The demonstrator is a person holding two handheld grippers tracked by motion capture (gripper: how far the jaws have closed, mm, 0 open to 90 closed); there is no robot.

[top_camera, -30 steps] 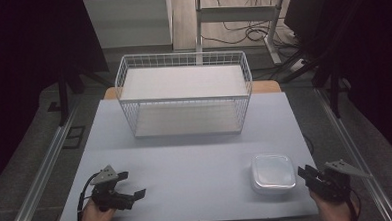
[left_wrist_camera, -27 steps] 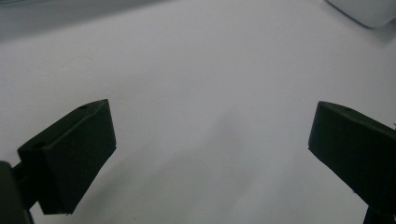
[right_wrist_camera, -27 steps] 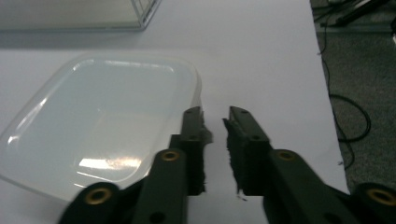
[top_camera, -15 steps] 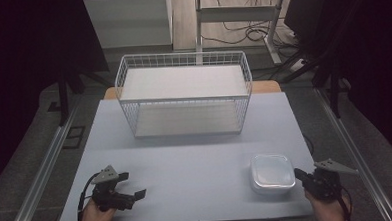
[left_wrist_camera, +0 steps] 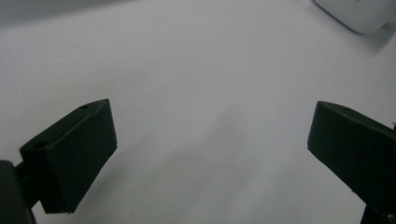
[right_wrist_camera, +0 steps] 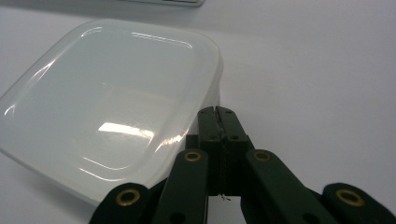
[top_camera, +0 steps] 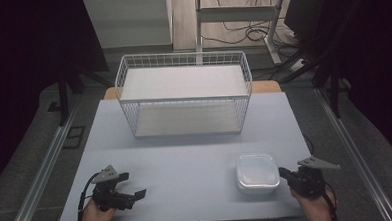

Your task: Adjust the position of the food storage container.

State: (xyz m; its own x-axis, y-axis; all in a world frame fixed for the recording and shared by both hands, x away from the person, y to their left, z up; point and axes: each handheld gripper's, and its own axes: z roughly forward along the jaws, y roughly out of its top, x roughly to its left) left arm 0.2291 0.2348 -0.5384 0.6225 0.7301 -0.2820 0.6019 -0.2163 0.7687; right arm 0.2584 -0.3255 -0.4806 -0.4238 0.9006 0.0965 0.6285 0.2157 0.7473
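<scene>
- High view: a white wire basket (top_camera: 183, 93) stands at 12 o'clock on the pale grey table (top_camera: 186, 156); its mesh walls are see-through and you can see only a flat white floor panel inside. At 4 o'clock sits a shallow, square plastic container (top_camera: 257, 173) with rounded corners and a milky translucent lid; what it holds cannot be told. Your left gripper (top_camera: 130, 195) rests at 7 o'clock with its jaws spread, well apart from the container. Your right gripper (top_camera: 283, 173) lies at 5 o'clock, its tip just beside the container's right edge.
- Left gripper view: your two black, blocky jaws stand wide apart over the bare matt table (left_wrist_camera: 196, 93), holding nothing. A corner of the container (left_wrist_camera: 357, 13) shows at 1 o'clock.
- Right gripper view: your jaws are pressed together, clamping nothing, their tip right at the glossy lid's rim of the container (right_wrist_camera: 107, 98) at 10 o'clock; actual contact cannot be told.
</scene>
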